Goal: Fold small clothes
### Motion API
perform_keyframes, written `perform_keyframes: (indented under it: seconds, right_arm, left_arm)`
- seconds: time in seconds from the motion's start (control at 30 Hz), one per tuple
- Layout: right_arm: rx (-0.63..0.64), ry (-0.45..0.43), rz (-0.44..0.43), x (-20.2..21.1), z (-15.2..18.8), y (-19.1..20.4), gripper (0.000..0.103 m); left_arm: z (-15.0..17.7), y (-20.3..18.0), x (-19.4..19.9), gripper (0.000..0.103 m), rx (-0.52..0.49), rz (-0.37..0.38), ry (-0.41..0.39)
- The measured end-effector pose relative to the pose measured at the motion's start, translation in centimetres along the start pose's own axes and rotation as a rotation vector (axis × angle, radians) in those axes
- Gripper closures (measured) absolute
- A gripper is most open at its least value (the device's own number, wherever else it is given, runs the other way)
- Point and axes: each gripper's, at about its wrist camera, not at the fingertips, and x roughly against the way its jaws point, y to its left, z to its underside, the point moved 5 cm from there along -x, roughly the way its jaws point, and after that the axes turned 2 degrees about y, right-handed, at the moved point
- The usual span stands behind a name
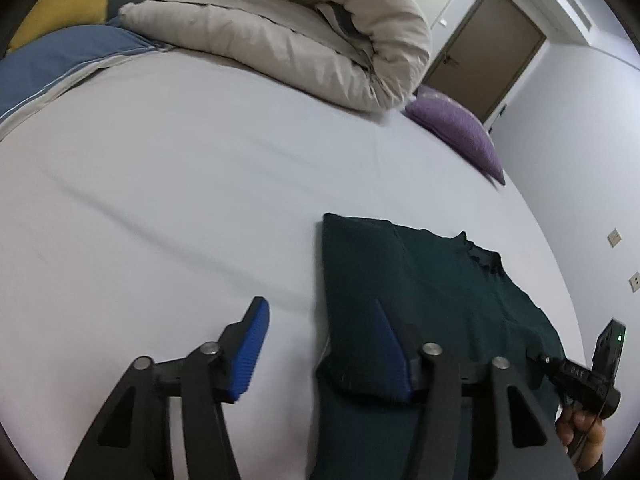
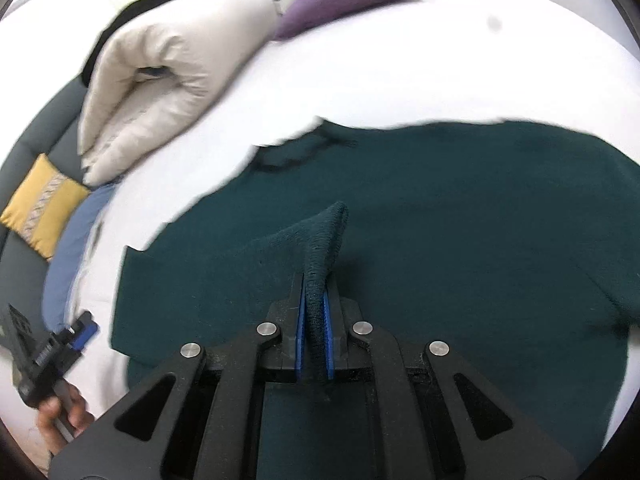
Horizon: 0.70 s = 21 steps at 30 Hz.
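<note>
Right wrist view first: my right gripper (image 2: pixel 315 316) is pinched tight on a raised ridge of the dark green garment (image 2: pixel 440 240), the knit bunched between its blue pads. My left gripper (image 1: pixel 320 344) hangs half spread above that garment's edge; one pad sits over the cloth, the other over bare sheet, and nothing is caught between them. The garment lies flat on the white bed (image 1: pixel 200 180), spread wide with one side apparently turned in, its collar away from me. Beyond it sit a rolled beige duvet (image 1: pixel 280 28) and a purple cushion (image 1: pixel 460 132). I judge the folding barely begun: one hold is taken, and most folds remain.
</note>
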Motion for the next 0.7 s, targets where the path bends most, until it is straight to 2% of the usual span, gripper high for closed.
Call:
perform_keyframes:
  seconds: [0.13, 0.27, 0.43, 0.53, 0.57, 0.6, 0.7]
  right_arm:
    - [-0.041, 0.011, -0.017, -0.9, 0.4, -2.1, 0.097]
    - [-0.028, -0.008, -0.017, -1.4, -0.2, -1.6, 0.097]
    - [-0.008, -0.050, -0.001, -0.1, -0.7, -1.9, 0.097]
    - [0.029, -0.051, 0.029, 0.6, -0.2, -1.9, 0.097]
    - [0.036, -0.051, 0.034, 0.7, -0.1, -1.9, 0.097]
    - [0.037, -0.051, 0.037, 0.7, 0.0, -1.9, 0.097]
    - [0.026, -0.049, 0.032, 0.6, 0.2, -2.3, 0.097]
  left_arm:
    - [-1.3, -0.4, -3.5, 0.048, -0.023, -0.044, 0.058]
    - [-2.5, 0.4, -6.7, 0.048, -0.004, -0.094, 0.133]
    - [-3.5, -0.2, -8.2, 0.048, -0.041, -0.103, 0.151]
    - [-3.7, -0.7, -8.8, 0.067, -0.058, -0.095, 0.165]
    - [-3.8, -1.0, -9.2, 0.079, -0.071, -0.091, 0.172]
    - [-3.9, -1.5, -9.4, 0.087, -0.093, -0.088, 0.179]
    - [-4.2, -2.1, -9.5, 0.093, -0.144, -0.109, 0.163]
